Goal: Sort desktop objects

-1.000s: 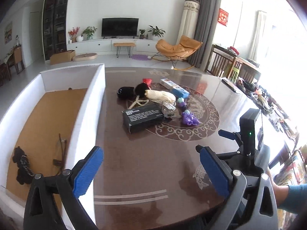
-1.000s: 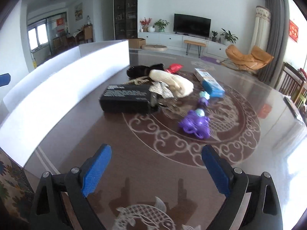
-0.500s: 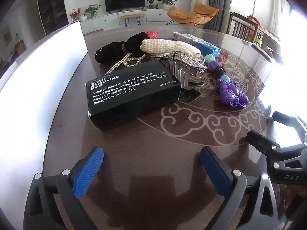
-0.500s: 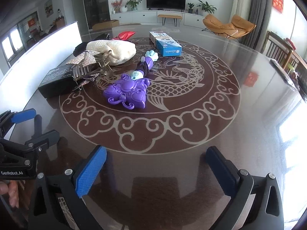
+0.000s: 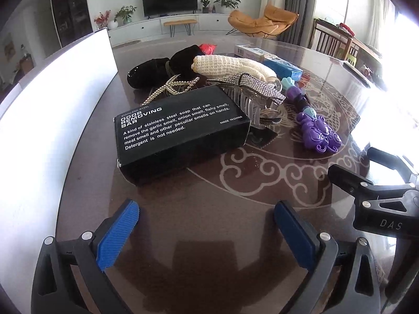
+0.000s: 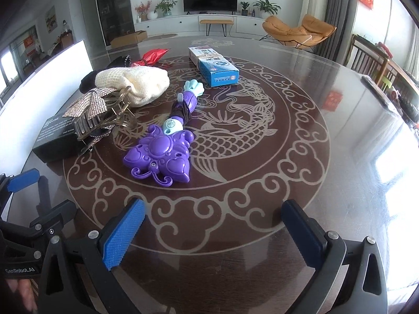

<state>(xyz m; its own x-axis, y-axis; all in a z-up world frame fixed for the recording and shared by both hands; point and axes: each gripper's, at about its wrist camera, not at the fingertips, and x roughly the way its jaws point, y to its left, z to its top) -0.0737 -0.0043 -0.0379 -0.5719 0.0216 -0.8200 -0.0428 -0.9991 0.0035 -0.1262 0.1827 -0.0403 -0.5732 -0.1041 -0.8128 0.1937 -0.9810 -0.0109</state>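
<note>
1. Big change from a second ago: the left gripper [image 5: 207, 231] has dropped in low and close to the pile. The black soap box [image 5: 180, 128] was a small thing mid-table then, and now it fills the left view, just ahead of the blue pads [image 5: 117, 235].
2. The white bin [image 5: 52, 99] was seen from above earlier, brown floor and all. Now only its outer wall shows along the left edge.
3. Left fingers are spread wide, nothing between them, just bare table [image 5: 199, 261].
4. The right gripper [image 6: 212, 231] came in too. The purple toy [image 6: 159, 157] sat further off before; now it lies a little ahead of the left pad. Fingers fully spread, empty.
5. Half a second ago both views looked about the same as now, so things have mostly settled.
6. The pile itself hasn't shifted: sparkly hair clip [image 5: 251, 91] leaning on the soap box, cream knit pouch [image 6: 136, 83] behind it, blue carton [image 6: 214, 66] further back.
7. Each gripper shows at the edge of the other's view.
</note>
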